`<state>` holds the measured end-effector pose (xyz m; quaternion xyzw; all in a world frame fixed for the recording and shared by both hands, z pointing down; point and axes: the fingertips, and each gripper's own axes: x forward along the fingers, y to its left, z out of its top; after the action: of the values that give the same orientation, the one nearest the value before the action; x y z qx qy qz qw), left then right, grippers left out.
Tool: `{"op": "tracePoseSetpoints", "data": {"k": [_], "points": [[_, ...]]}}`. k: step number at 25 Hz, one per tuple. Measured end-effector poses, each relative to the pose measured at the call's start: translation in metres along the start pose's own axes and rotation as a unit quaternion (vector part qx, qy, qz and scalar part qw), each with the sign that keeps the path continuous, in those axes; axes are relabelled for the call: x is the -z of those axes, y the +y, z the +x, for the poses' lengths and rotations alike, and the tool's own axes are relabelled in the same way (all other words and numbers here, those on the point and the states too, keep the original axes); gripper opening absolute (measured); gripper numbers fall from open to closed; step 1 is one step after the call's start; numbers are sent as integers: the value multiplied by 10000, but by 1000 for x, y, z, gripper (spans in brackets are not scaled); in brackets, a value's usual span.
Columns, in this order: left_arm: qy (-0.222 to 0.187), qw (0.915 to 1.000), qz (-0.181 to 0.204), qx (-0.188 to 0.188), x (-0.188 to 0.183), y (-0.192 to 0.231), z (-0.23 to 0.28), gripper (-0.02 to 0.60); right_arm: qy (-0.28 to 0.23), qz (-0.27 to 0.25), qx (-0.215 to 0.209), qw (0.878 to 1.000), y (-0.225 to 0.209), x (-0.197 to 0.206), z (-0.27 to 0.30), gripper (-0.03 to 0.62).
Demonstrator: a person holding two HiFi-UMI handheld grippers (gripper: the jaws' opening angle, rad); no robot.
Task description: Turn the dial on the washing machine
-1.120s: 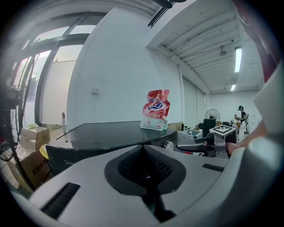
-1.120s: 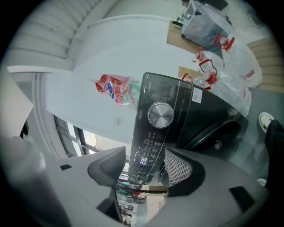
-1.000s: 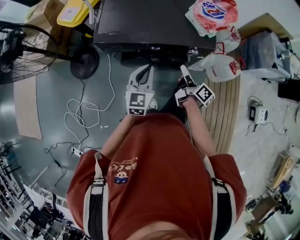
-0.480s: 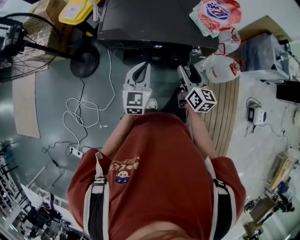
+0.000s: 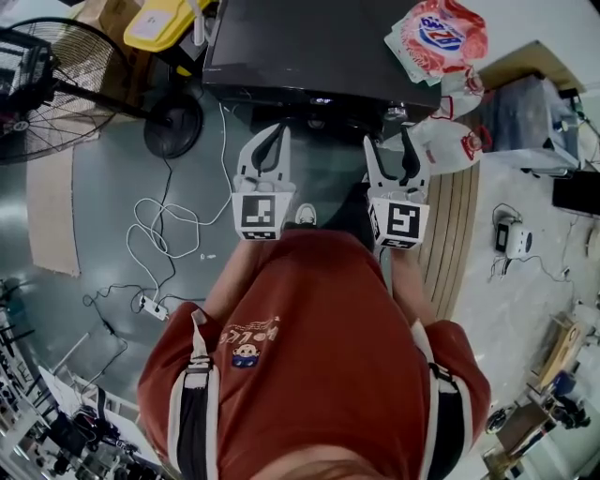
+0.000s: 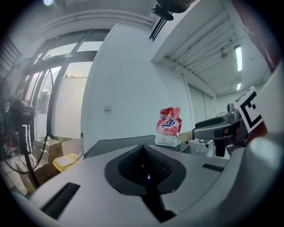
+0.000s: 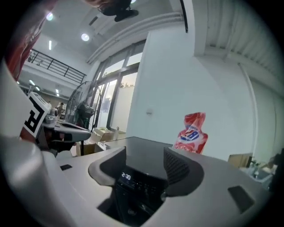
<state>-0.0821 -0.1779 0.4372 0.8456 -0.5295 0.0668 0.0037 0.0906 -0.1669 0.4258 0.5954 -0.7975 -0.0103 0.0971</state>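
Observation:
The black washing machine (image 5: pixel 319 42) stands just ahead of me, its control panel (image 5: pixel 323 98) on the near edge. In the right gripper view the lit display (image 7: pixel 126 177) reads 2:30, and a small round knob (image 7: pixel 162 195) peeks out beside the right pad. My right gripper (image 5: pixel 389 141) (image 7: pixel 144 162) is open and level with the panel, with nothing between its fingers. My left gripper (image 5: pixel 278 131) (image 6: pixel 144 153) is shut and empty, held a little short of the machine's left front.
A red detergent bag (image 5: pixel 436 28) (image 7: pixel 191 133) lies on the machine's far right corner. White plastic bags (image 5: pixel 450 131) and wooden planks (image 5: pixel 459 216) are to the right. A standing fan (image 5: pixel 37 84), a yellow container (image 5: pixel 159 23) and loose floor cables (image 5: pixel 159 234) are on the left.
The right gripper has turned from tilted to square with the machine, and its jaws now stand apart. Both grippers have moved slightly forward toward the panel.

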Motion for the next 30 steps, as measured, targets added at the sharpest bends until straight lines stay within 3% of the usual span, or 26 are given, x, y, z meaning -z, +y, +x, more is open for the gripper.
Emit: {"op": "tracePoseSetpoints", "data": {"k": [5,14,23,27,30], "points": [[-286,9992,259,-98,-28,10,-17,11,-334,-173,436,9983,-6,-24,-7,259],[-354,9987,204,-316,-35,28,-25,11,-359,-252,379,9983,-1,-28,-2,259],[-387,9986,217,-278,-36,28,-23,11,-365,-140,388,9985,-2,-30,-4,229],[-436,9986,225,-214,-37,25,-22,11,-260,-112,406,9988,-2,-26,-5,189],[-412,9989,131,-162,-37,21,-20,11,-312,30,504,9982,-7,-28,-8,104]]}}
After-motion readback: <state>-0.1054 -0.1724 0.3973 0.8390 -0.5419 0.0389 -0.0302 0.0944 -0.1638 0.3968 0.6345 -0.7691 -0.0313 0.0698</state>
